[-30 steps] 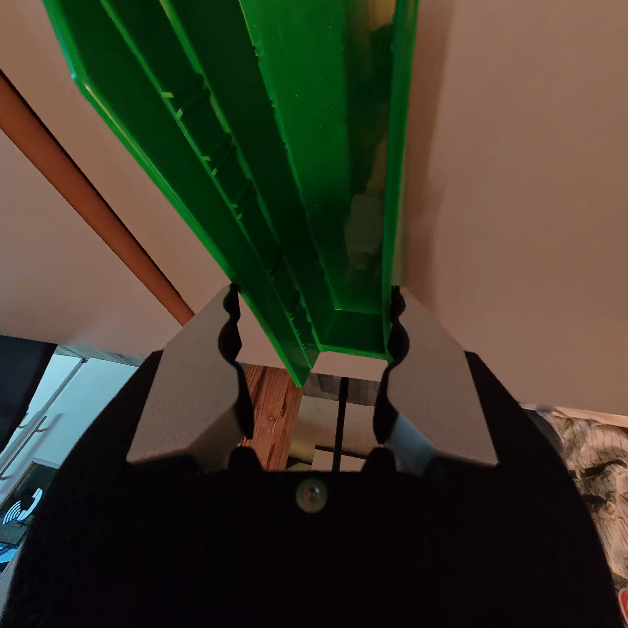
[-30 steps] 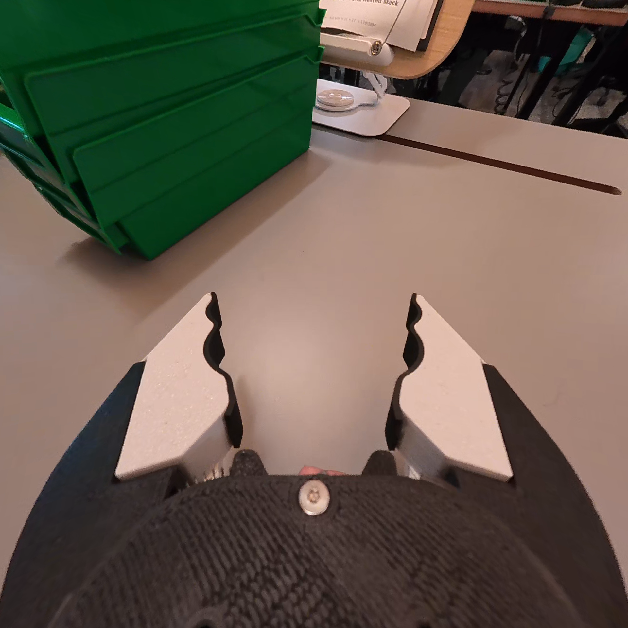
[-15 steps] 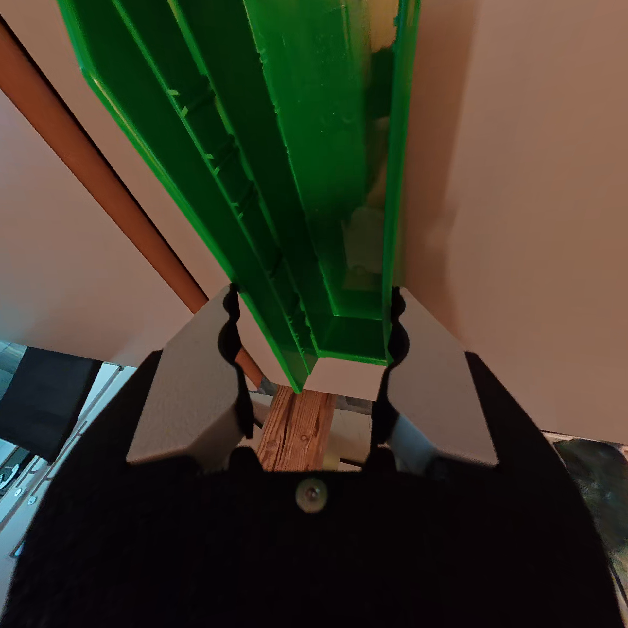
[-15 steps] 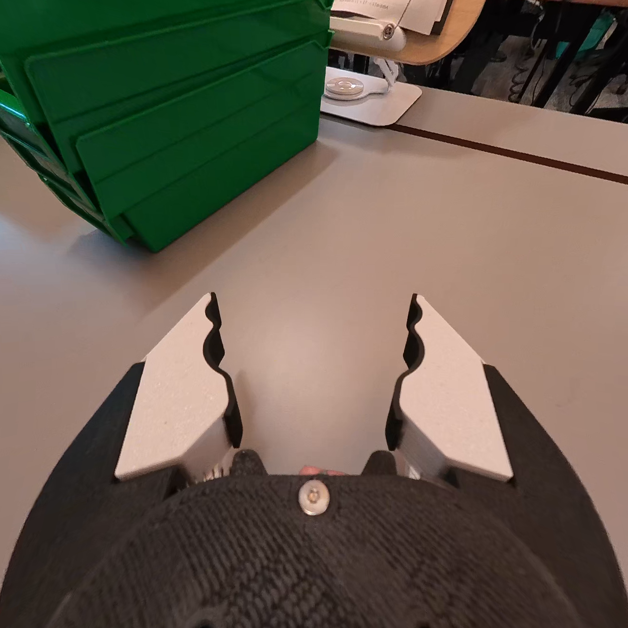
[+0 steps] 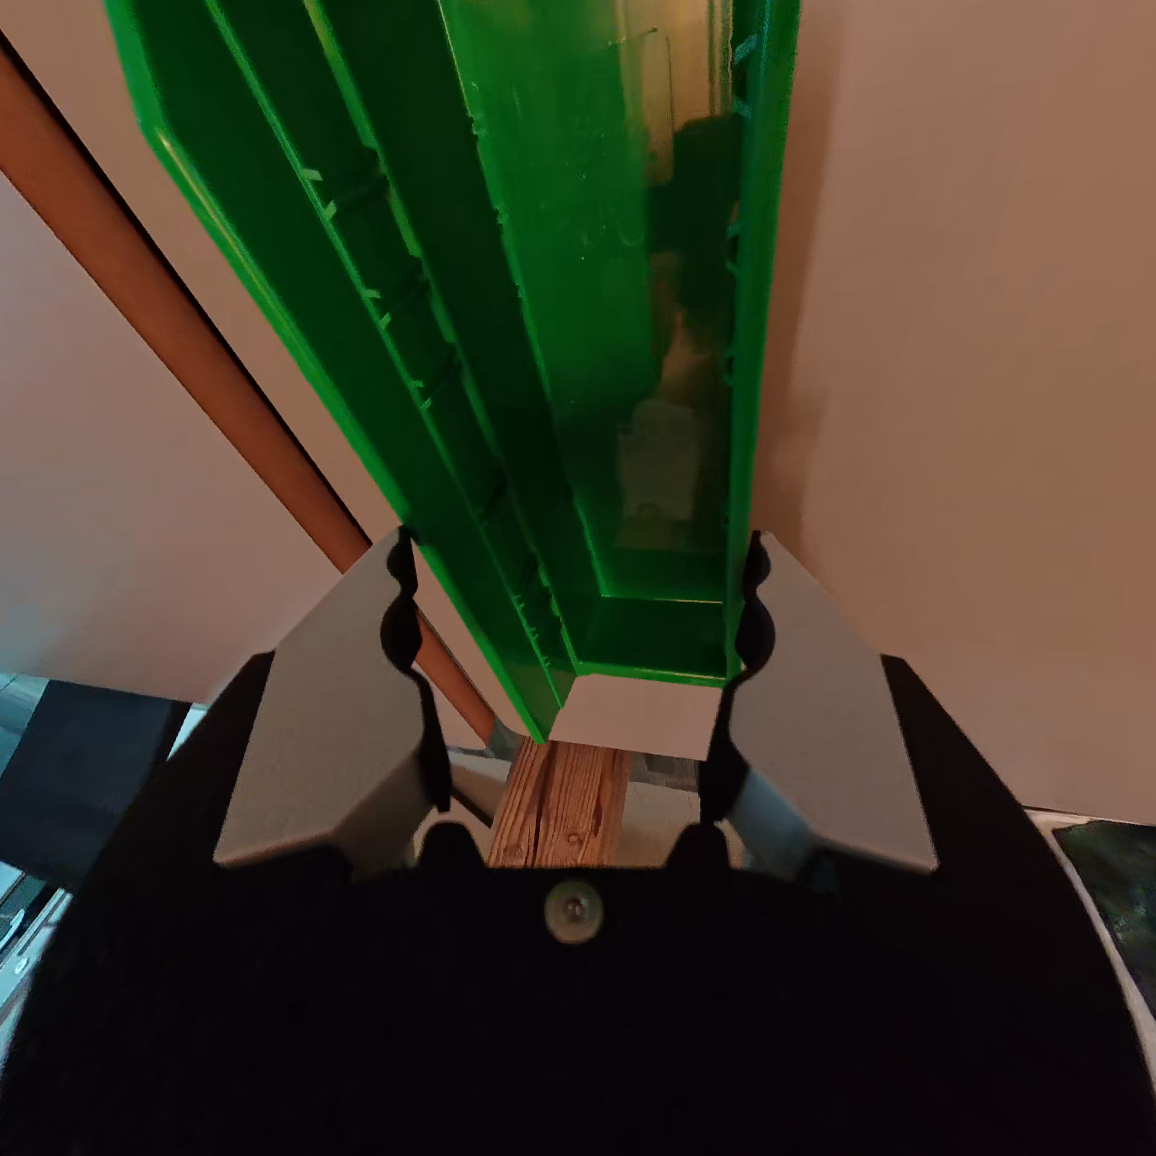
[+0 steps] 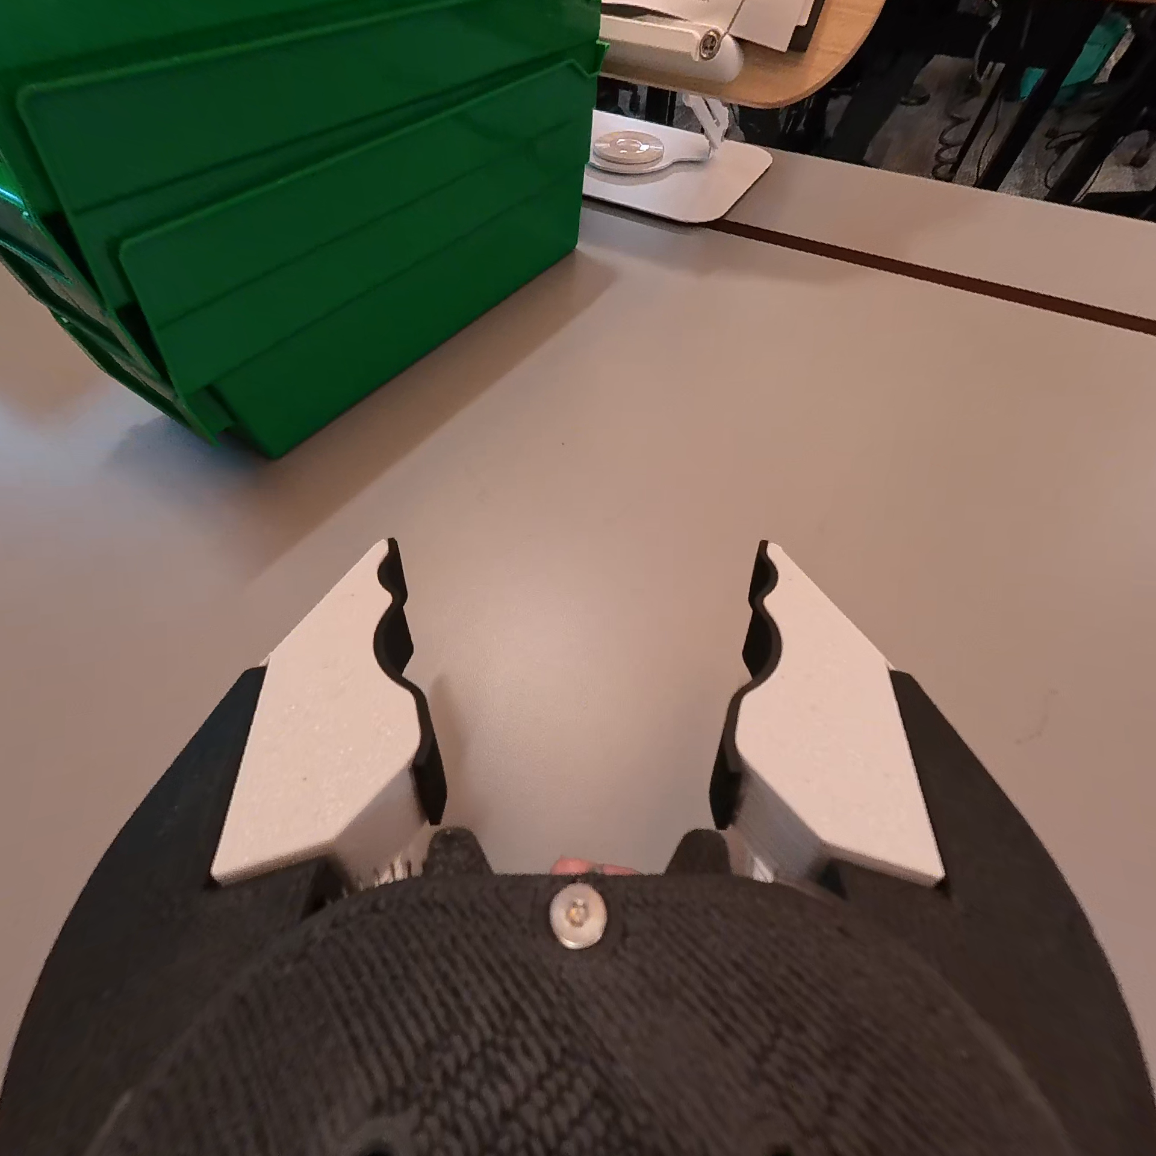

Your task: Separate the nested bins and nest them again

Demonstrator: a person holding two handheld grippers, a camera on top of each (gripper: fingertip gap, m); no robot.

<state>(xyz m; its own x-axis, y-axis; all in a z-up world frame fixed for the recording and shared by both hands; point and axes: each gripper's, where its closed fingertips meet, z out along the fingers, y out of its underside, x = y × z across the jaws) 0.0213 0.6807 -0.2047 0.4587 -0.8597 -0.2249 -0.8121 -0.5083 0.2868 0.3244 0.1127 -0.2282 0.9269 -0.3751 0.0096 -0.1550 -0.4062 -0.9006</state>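
I see the left gripper (image 5: pixel 575 632) with fingers spread wide. A glossy green ribbed plastic bin (image 5: pixel 563 350) runs from between them toward 12 o'clock, its rim against the right finger (image 5: pixel 813 700); no clamp visible. Right gripper (image 6: pixel 578 632) is level over the matte grey counter (image 6: pixel 782 438), fingers apart, holding nothing. Nested green bins (image 6: pixel 325 238) sit at 10 o'clock, smooth stepped walls, well apart from the gripper.
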